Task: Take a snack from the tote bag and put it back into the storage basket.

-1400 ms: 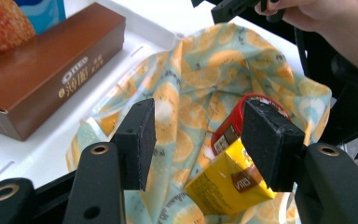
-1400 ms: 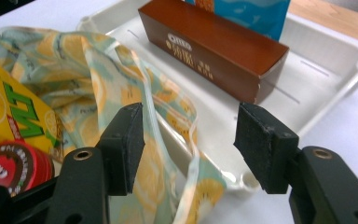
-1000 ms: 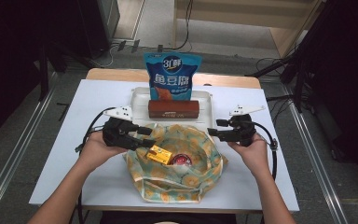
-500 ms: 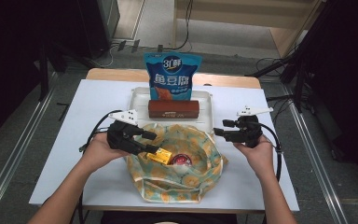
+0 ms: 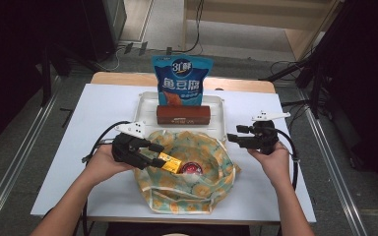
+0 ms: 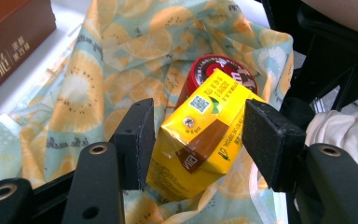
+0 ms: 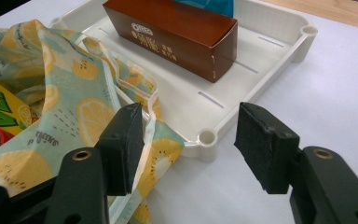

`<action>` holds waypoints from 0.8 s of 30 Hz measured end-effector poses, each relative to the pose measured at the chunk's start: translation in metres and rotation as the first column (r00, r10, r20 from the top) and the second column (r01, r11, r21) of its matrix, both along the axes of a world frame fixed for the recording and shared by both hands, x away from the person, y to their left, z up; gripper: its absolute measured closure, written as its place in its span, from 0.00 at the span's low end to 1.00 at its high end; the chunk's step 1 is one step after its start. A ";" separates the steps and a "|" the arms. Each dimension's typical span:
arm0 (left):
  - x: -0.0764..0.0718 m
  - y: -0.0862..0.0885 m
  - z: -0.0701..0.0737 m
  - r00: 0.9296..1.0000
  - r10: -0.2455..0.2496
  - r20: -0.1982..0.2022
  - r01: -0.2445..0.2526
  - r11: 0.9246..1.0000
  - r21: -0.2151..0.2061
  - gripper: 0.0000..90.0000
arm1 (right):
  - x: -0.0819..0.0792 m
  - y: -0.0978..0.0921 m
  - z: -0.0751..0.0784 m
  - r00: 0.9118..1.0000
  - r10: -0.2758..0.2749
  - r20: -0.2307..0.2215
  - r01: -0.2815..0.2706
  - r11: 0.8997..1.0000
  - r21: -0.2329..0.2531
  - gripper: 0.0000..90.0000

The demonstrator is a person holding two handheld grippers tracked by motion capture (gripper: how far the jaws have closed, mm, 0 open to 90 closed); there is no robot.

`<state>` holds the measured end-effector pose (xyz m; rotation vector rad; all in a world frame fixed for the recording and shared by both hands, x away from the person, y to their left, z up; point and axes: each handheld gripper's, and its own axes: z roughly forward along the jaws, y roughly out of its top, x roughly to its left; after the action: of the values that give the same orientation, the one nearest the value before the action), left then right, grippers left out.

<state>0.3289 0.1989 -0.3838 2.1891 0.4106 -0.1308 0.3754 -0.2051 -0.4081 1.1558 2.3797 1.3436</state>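
Note:
A fruit-print cloth bag [image 5: 187, 196] lies open at the table's front middle. Inside it are a yellow drink carton [image 5: 171, 162] and a red can [image 5: 192, 168]. My left gripper [image 5: 155, 155] reaches into the bag from the left and is shut on the yellow carton [image 6: 200, 135], one pad on each side. The red can [image 6: 214, 65] sits just behind the carton. My right gripper [image 5: 232, 135] is open at the bag's right rim. In the right gripper view the bag's hem [image 7: 149, 116] lies against the left pad of the right gripper [image 7: 189, 140], with nothing clamped.
A white tray [image 5: 147, 105] stands behind the bag and holds a long brown box [image 5: 183, 114]. A blue snack pouch [image 5: 179, 83] stands upright behind that box. The tray's near corner [image 7: 207, 137] is just ahead of my right gripper.
My left gripper has moved right, into the bag, and its jaws now sit on the yellow carton. My right gripper has drifted slightly right and forward, still open.

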 end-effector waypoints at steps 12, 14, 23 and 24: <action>0.000 0.003 -0.006 1.000 -0.023 -0.007 0.022 1.000 -0.005 0.47 | 0.002 0.002 -0.001 1.000 0.005 -0.004 -0.005 1.000 -0.002 0.47; 0.000 0.003 -0.007 1.000 -0.030 0.003 0.030 1.000 -0.003 0.46 | 0.002 0.003 -0.001 1.000 0.006 -0.009 -0.006 1.000 -0.004 0.47; 0.001 -0.002 -0.012 0.998 -0.048 0.032 0.048 0.999 0.013 0.42 | 0.002 0.004 -0.002 1.000 0.011 -0.009 -0.011 1.000 -0.011 0.47; 0.001 -0.003 -0.012 0.998 -0.048 0.037 0.048 0.999 0.016 0.42 | 0.002 0.004 -0.002 1.000 0.013 -0.008 -0.013 1.000 -0.015 0.47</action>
<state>0.3299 0.1963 -0.3957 2.2139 0.3391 -0.1132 0.3770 -0.2009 -0.4104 1.1454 2.4029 1.3253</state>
